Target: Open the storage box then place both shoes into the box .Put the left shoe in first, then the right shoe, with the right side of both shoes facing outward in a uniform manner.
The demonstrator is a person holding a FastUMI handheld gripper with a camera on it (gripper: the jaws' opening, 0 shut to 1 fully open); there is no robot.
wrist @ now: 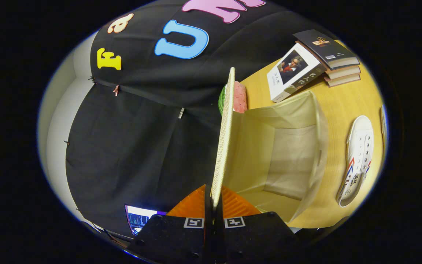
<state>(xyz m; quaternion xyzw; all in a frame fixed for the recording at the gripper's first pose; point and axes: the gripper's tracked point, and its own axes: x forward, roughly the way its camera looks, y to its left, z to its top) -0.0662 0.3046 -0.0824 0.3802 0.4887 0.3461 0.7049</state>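
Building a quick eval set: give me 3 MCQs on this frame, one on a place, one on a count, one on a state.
1. Where is the white shoe?
A. inside the storage box
B. on the table beside the storage box
C. on top of the books

2. How many books are in the group beyond the storage box?
A. one
B. two
C. four

3. What is the gripper doing?
A. shut on the box lid
B. open above the shoe
C. shut on a book

Answers:
1 B: the shoe lies on the wooden table, outside the storage box.
2 C: three books are stacked, with a fourth leaning against them.
3 A: both fingers pinch the lid, which stands on edge with the box interior exposed.
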